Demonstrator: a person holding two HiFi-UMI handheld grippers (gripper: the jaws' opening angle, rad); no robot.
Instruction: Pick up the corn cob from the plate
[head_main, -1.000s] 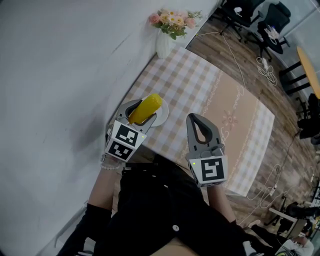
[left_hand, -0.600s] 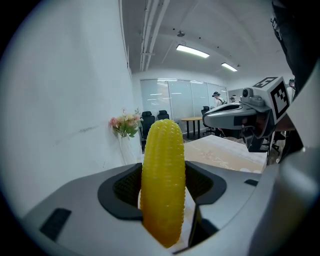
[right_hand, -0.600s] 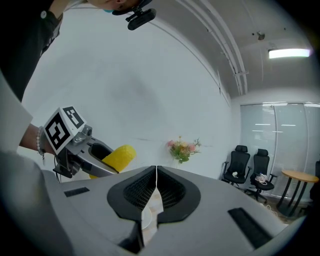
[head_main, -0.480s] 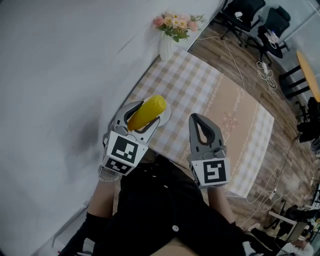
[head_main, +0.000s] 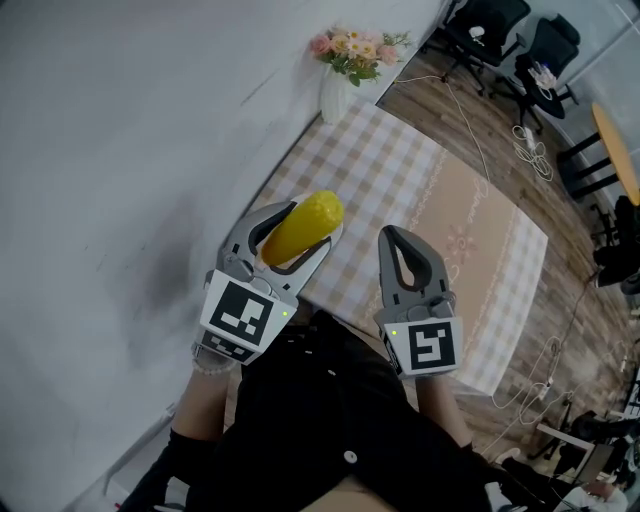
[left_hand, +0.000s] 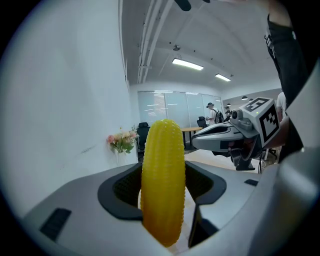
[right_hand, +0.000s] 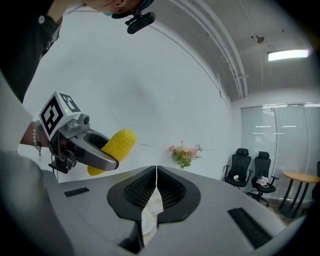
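Note:
A yellow corn cob (head_main: 301, 228) is clamped between the jaws of my left gripper (head_main: 287, 232), lifted clear above the table and tilted up to the right. In the left gripper view the corn cob (left_hand: 162, 186) stands upright between the grey jaws. The white plate is almost wholly hidden under the gripper in the head view; a sliver of the plate (right_hand: 146, 223) shows below the right jaws. My right gripper (head_main: 404, 250) hangs beside the left one with its jaws pressed together and nothing in them. The right gripper view shows the corn cob (right_hand: 114, 148) in the left gripper (right_hand: 102, 159).
A checked tablecloth covers the table (head_main: 470, 260), with a white vase of flowers (head_main: 340, 72) at its far corner against the white wall. Office chairs (head_main: 505, 35) and cables lie on the wooden floor beyond. A person's dark clothing fills the lower middle of the head view.
My left gripper has risen with the corn cob, moving up and slightly right away from the plate. The right gripper has barely moved.

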